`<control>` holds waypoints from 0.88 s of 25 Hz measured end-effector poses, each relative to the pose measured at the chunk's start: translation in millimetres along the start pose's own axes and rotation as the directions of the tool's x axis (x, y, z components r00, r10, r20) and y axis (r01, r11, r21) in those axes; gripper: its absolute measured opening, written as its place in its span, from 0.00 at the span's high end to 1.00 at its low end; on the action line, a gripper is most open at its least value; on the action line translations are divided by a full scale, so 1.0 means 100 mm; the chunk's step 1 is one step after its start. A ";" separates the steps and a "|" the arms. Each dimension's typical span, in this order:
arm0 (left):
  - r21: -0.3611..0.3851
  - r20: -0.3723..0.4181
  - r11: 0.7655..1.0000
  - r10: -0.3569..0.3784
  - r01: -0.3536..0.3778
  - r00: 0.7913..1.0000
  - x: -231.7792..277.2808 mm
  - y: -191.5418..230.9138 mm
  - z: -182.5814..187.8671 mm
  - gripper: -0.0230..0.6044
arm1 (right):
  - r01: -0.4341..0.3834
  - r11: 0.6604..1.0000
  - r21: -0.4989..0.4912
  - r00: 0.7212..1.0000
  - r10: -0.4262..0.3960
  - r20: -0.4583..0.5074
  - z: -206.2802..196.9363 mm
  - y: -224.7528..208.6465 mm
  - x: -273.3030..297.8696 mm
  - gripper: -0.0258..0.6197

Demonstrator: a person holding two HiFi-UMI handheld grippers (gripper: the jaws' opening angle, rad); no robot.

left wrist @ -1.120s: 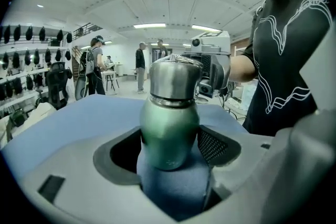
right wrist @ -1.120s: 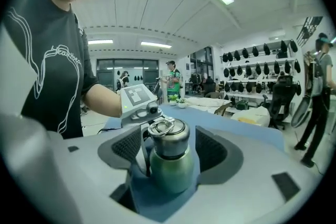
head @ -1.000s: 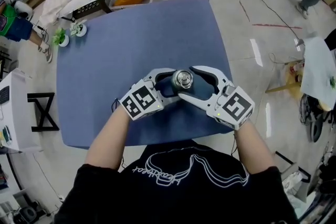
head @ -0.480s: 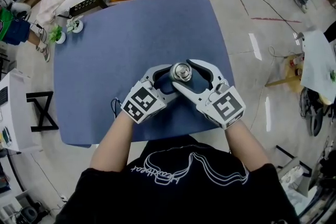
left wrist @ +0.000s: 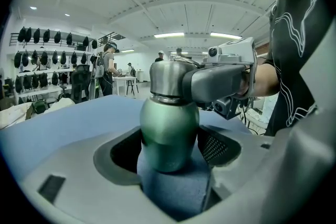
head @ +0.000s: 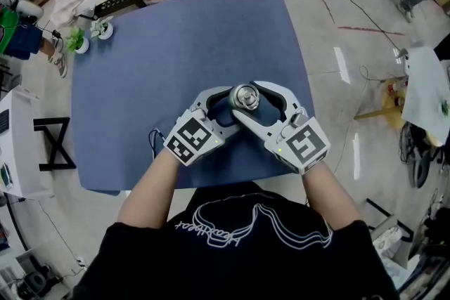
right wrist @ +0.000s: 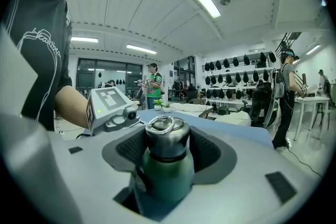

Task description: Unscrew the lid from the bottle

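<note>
One bottle (left wrist: 169, 128) stands, lid (right wrist: 166, 136) between the closing right gripper (right wrist: 167, 150) jaws

Left hand-held gripper (head: 234, 109) clamped on bottle (left wrist: 169, 128); right hand-held gripper (head: 247, 101) jaws closing, lid (right wrist: 166, 139) between.

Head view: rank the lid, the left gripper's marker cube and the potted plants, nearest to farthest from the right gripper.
1. Lid: on the bottle, between the right gripper's closing jaws.
2. Marker cube of the left gripper: just to the left, toward the person.
3. Potted plants: at the table's far-left corner.
</note>
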State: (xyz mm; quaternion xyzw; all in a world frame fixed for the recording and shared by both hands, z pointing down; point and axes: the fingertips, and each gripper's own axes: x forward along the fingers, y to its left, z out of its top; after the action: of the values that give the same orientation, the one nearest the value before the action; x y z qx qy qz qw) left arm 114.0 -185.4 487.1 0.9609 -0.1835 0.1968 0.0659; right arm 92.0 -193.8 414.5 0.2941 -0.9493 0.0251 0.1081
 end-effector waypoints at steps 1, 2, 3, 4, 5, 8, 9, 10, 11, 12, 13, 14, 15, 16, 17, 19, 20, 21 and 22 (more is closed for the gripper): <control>0.002 -0.001 1.000 -0.006 0.006 1.000 0.00 0.00 0.00 0.44 | -0.012 1.000 -0.003 1.000 0.012 -0.003 0.00 0.00 0.00 0.55; 0.005 -0.002 1.000 -0.012 0.012 1.000 0.00 0.00 0.00 0.44 | -0.025 1.000 -0.007 1.000 0.025 -0.007 0.00 0.01 0.00 0.55; 0.008 -0.001 1.000 -0.019 0.019 1.000 -0.01 0.01 0.00 0.44 | -0.040 0.999 -0.012 0.999 0.040 -0.009 0.00 0.01 0.01 0.55; 0.013 -0.001 1.000 -0.026 0.026 1.000 -0.01 0.02 0.00 0.44 | -0.057 0.998 -0.019 0.998 0.057 -0.012 0.01 0.01 0.02 0.55; 0.019 -0.002 0.999 -0.035 0.035 0.999 -0.01 0.02 0.00 0.44 | -0.076 0.997 -0.026 0.997 0.075 -0.016 0.00 0.01 0.02 0.55; 0.036 -0.008 0.997 -0.071 0.071 0.997 -0.01 0.02 -0.01 0.44 | -0.136 0.990 -0.041 0.990 0.135 -0.033 -0.01 0.02 0.03 0.55; 0.043 -0.011 0.996 -0.083 0.084 0.996 -0.01 0.02 -0.01 0.44 | -0.158 0.986 -0.043 0.987 0.157 -0.039 -0.01 0.02 0.03 0.55; 0.048 -0.013 0.994 -0.095 0.096 0.995 -0.01 0.03 -0.01 0.44 | -0.181 0.983 -0.043 0.983 0.179 -0.043 -0.01 0.02 0.04 0.55; 0.054 -0.016 0.993 -0.108 0.109 0.994 -0.01 0.04 -0.01 0.44 | -0.204 0.978 -0.041 0.978 0.202 -0.048 -0.01 0.01 0.04 0.55; 0.060 -0.020 0.991 -0.123 0.124 0.992 0.00 0.05 -0.01 0.44 | -0.226 0.973 -0.039 0.973 0.224 -0.055 -0.02 0.01 0.05 0.55; 0.066 -0.025 0.988 -0.139 0.140 0.990 0.00 0.05 -0.02 0.44 | -0.249 0.968 -0.039 0.967 0.246 -0.063 -0.03 0.00 0.06 0.55; 0.074 -0.031 0.985 -0.156 0.158 0.987 0.01 0.06 -0.03 0.44 | -0.272 0.962 -0.041 0.961 0.268 -0.072 -0.04 0.00 0.06 0.55; 0.081 -0.039 0.981 -0.173 0.176 0.984 0.01 0.06 -0.03 0.44 | -0.296 0.954 -0.046 0.953 0.291 -0.081 -0.05 0.00 0.07 0.55; 0.089 -0.046 0.977 -0.190 0.193 0.981 0.01 0.06 -0.04 0.44 | -0.320 0.946 -0.053 0.945 0.315 -0.090 -0.05 0.01 0.07 0.55; 0.097 -0.053 0.973 -0.206 0.211 0.977 0.00 0.06 -0.04 0.44 | -0.345 0.937 -0.060 0.936 0.339 -0.099 -0.05 0.01 0.07 0.55; 0.112 -0.067 0.963 -0.238 0.244 0.969 0.00 0.06 -0.03 0.44 | -0.393 0.917 -0.073 0.916 0.383 -0.121 -0.05 0.02 0.07 0.55; 0.119 -0.074 0.958 -0.253 0.260 0.965 0.00 0.06 -0.03 0.44 | -0.415 0.907 -0.078 0.905 0.403 -0.134 -0.05 0.02 0.06 0.55; 0.126 -0.081 0.953 -0.267 0.276 0.960 -0.01 0.06 -0.03 0.44 | -0.435 0.897 -0.080 0.895 0.421 -0.147 -0.05 0.02 0.06 0.55; 0.132 -0.088 0.948 -0.280 0.289 0.956 -0.01 0.06 -0.03 0.44 | -0.454 0.887 -0.082 0.885 0.438 -0.159 -0.05 0.03 0.06 0.55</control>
State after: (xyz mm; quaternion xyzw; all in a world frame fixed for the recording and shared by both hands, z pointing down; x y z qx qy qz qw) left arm 109.7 -189.8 490.1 0.9722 -0.0261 0.2308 0.0308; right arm 86.2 -194.5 420.4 0.0586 -0.9816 0.0135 0.1810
